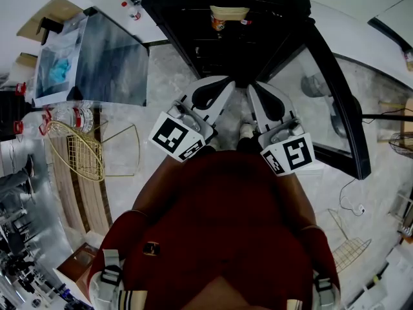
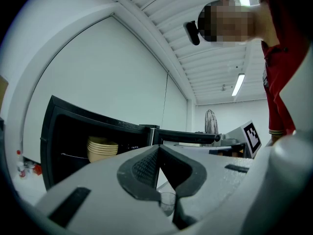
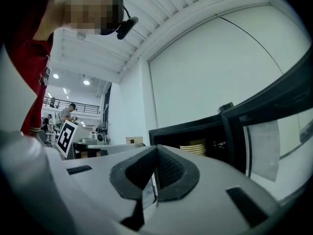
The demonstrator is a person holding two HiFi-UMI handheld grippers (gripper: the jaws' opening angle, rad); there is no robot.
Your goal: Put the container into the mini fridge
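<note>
The container (image 1: 229, 11) is a stack of beige bowls. It stands on a shelf inside the open black mini fridge (image 1: 193, 18), and it also shows in the left gripper view (image 2: 102, 150) and the right gripper view (image 3: 193, 148). My left gripper (image 1: 226, 82) and right gripper (image 1: 253, 88) hover side by side just in front of the fridge opening, both pointing level at it. The left gripper's (image 2: 159, 148) jaws are pressed together with nothing between them. The right gripper's (image 3: 156, 150) jaws also meet at the tip and hold nothing.
The fridge's glass door (image 1: 335, 108) stands swung open to the right. A small orange-and-white item (image 1: 218, 23) sits beside the bowls. At the left are a glass-topped surface (image 1: 110, 57), a water bottle (image 1: 71, 115) and a yellow wire basket (image 1: 77, 150). A fan (image 2: 211, 121) stands farther back.
</note>
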